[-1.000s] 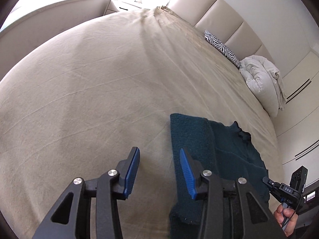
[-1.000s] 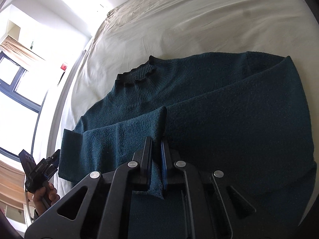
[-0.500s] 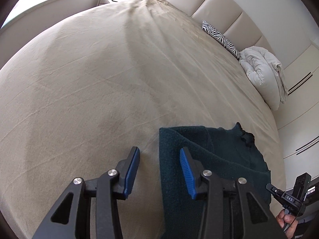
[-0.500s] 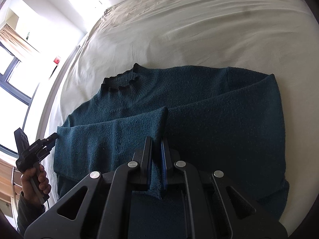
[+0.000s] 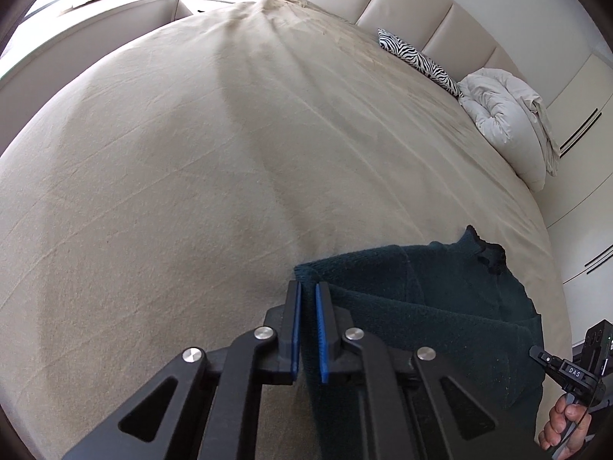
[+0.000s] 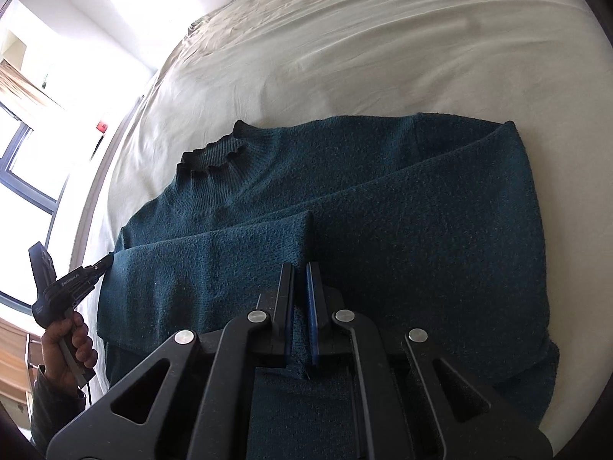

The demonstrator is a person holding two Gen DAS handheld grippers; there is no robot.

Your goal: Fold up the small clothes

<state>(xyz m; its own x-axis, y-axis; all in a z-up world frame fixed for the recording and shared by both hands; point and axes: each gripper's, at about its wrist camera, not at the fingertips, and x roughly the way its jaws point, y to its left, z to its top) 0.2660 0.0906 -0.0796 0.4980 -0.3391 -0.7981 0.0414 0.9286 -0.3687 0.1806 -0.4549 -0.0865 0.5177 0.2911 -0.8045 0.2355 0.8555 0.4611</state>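
Observation:
A dark teal knit sweater (image 6: 402, 207) lies flat on the beige bed sheet (image 5: 191, 153), collar (image 6: 208, 155) toward the far left. Both sleeves are folded across the body. My right gripper (image 6: 300, 280) is shut on the cuff of the folded sleeve (image 6: 214, 264) over the sweater's middle. My left gripper (image 5: 306, 299) is shut on the sweater's left edge at the sleeve fold (image 5: 306, 272). In the right wrist view the left gripper (image 6: 103, 262) touches that same edge. The right gripper's tool (image 5: 567, 368) shows at the left wrist view's right edge.
A zebra-print pillow (image 5: 417, 57) and a bundled white duvet (image 5: 505, 122) lie by the padded headboard. A nightstand (image 5: 207, 4) stands beyond the bed's far corner. A window (image 6: 27, 168) is at the left.
My left gripper went from open to shut and closed on the sweater's left edge. The right gripper stayed shut on the sleeve cuff and rose back a little.

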